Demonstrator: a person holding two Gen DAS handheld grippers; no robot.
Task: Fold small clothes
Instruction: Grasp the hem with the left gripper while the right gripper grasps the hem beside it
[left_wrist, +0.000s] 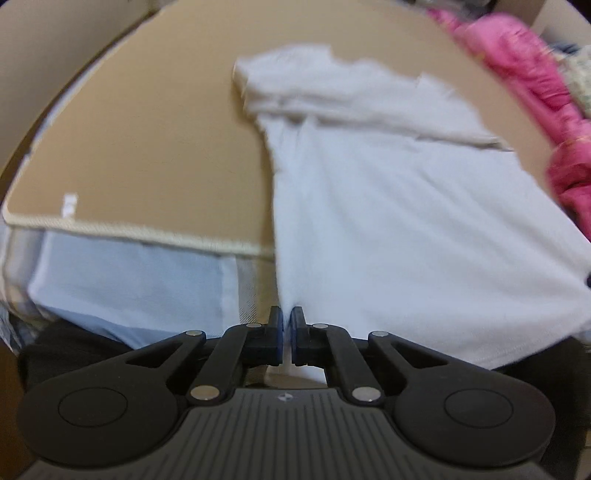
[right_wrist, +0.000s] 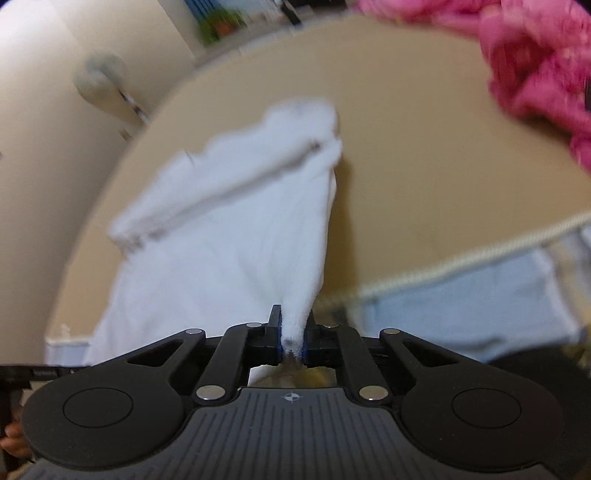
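Both grippers have hold of the white T-shirt (left_wrist: 399, 206) at its near hem, one at each corner: the left gripper (left_wrist: 287, 328) is pinched shut with the cloth's left corner running into its blue pads, and the right gripper (right_wrist: 293, 332) is clamped on a bunched wad of the right corner. The shirt lies spread on the tan board (left_wrist: 147, 140) with its sleeves already turned in across the top, and a pink garment (left_wrist: 524, 70) is heaped just beside its far right edge. This looks like the start of the bottom-to-top fold, so the hem should rise evenly on both sides, travel level toward the collar and stay taut enough not to sag, while steering clear of that pink pile
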